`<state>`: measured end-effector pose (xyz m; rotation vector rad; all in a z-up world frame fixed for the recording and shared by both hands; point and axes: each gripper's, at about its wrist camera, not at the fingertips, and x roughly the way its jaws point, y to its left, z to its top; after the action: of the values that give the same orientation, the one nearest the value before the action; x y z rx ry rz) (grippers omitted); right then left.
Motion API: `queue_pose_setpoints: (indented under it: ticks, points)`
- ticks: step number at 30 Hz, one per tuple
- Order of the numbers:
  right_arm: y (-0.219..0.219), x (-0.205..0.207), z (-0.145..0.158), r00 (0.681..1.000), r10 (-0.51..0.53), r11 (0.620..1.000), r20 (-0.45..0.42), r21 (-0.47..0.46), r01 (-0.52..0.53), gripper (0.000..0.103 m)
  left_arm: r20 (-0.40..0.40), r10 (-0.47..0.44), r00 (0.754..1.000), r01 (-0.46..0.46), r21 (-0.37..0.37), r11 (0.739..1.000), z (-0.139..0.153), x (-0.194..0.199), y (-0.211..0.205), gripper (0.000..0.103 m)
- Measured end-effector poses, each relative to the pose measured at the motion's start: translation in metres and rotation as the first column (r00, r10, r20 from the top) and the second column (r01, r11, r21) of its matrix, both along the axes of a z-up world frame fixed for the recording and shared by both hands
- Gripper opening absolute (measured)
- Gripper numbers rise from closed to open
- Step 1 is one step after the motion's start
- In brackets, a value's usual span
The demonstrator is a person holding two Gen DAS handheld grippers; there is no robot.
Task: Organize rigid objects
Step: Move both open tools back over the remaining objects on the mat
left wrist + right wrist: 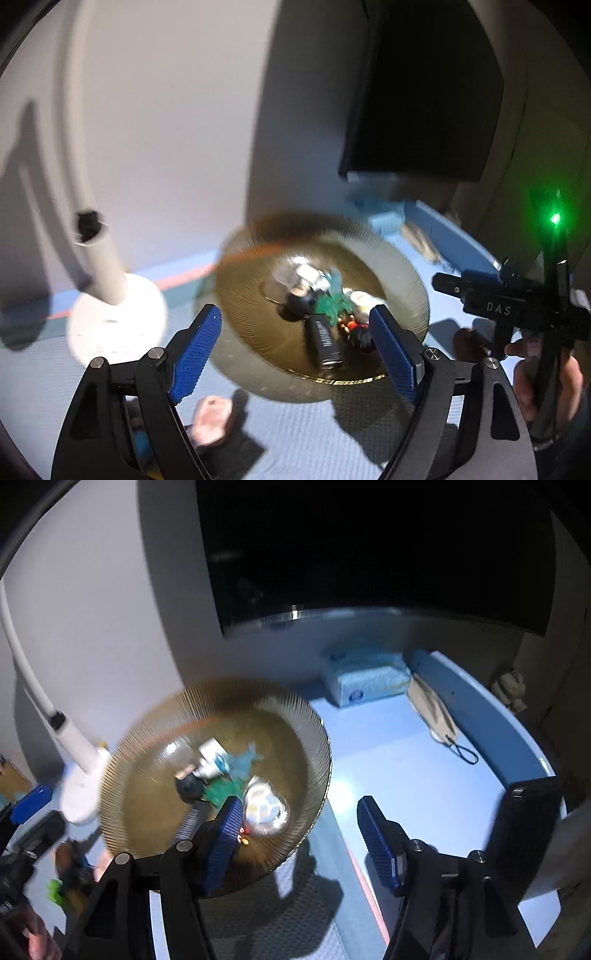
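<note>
A ribbed amber glass dish (pixel 399 266) stands on the blue desk and holds several small items: a black lighter-like stick (pixel 325 341), a green toy (pixel 334 302), a dark ball (pixel 300 302) and a white wrapped piece (pixel 264 806). My left gripper (pixel 299 350) is open and empty, hovering over the dish's near side. My right gripper (pixel 299 834) is open and empty, its left finger (pixel 223 840) over the dish (pixel 147 812), its right finger over the desk. The right gripper also shows at the right of the left wrist view (pixel 517 306).
A white lamp base (pixel 118 321) with its stem stands left of the dish. A dark monitor (pixel 369 546) hangs at the back. A blue tissue pack (pixel 365 681) and a beige pouch (pixel 434 709) lie behind. A pink object (pixel 212 417) lies near my left gripper.
</note>
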<state>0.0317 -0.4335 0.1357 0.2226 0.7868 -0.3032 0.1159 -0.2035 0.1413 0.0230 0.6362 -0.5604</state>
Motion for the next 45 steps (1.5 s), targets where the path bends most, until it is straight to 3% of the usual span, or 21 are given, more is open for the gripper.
queue_pose_setpoints:
  ticks: [6, 11, 16, 20, 25, 29, 31, 37, 39, 43, 45]
  points:
    - [0.027, -0.021, 0.021, 0.994, 0.085, 0.994, 0.067, 0.060, -0.089, 0.063, 0.043, 0.130, 0.991, -0.127, -0.063, 0.990, 0.025, -0.044, 0.085, 0.081]
    - [0.081, -0.035, 0.023, 0.972, 0.218, 0.970, 0.085, 0.096, -0.225, 0.064, 0.048, 0.279, 0.959, -0.275, -0.084, 0.958, 0.024, -0.084, 0.157, 0.081]
    - [0.146, -0.043, 0.001, 0.944, 0.329, 0.940, 0.036, 0.086, -0.331, 0.069, -0.018, 0.379, 0.925, -0.379, -0.087, 0.921, -0.003, -0.102, 0.212, 0.081]
    - [0.184, -0.042, -0.035, 0.916, 0.401, 0.907, -0.006, 0.146, -0.396, 0.069, -0.105, 0.441, 0.891, -0.449, -0.075, 0.890, -0.044, -0.104, 0.243, 0.081]
    - [0.209, -0.032, -0.080, 0.896, 0.443, 0.891, -0.028, 0.121, -0.437, 0.069, -0.237, 0.447, 0.863, -0.469, -0.044, 0.882, -0.107, -0.091, 0.259, 0.081]
    - [0.215, -0.031, -0.111, 0.881, 0.471, 0.879, -0.041, 0.098, -0.466, 0.069, -0.258, 0.468, 0.845, -0.484, 0.003, 0.875, -0.132, -0.089, 0.258, 0.081]
    - [0.217, -0.026, -0.121, 0.881, 0.467, 0.882, -0.075, 0.111, -0.458, 0.069, -0.250, 0.451, 0.857, -0.469, -0.018, 0.883, -0.132, -0.090, 0.258, 0.081]
    - [0.220, -0.025, -0.118, 0.875, 0.480, 0.877, -0.065, 0.080, -0.475, 0.071, -0.251, 0.444, 0.860, -0.462, -0.018, 0.887, -0.135, -0.090, 0.259, 0.081]
    - [0.224, -0.030, -0.113, 0.866, 0.499, 0.866, -0.039, 0.059, -0.497, 0.067, -0.256, 0.440, 0.861, -0.458, -0.013, 0.889, -0.136, -0.089, 0.259, 0.081]
    - [0.239, -0.034, -0.111, 0.833, 0.550, 0.835, -0.052, 0.037, -0.549, 0.059, -0.256, 0.441, 0.860, -0.455, 0.008, 0.891, -0.136, -0.088, 0.254, 0.081]
    - [0.247, -0.033, -0.111, 0.797, 0.602, 0.796, -0.048, 0.113, -0.594, 0.055, -0.257, 0.427, 0.867, -0.435, 0.028, 0.900, -0.136, -0.087, 0.250, 0.081]
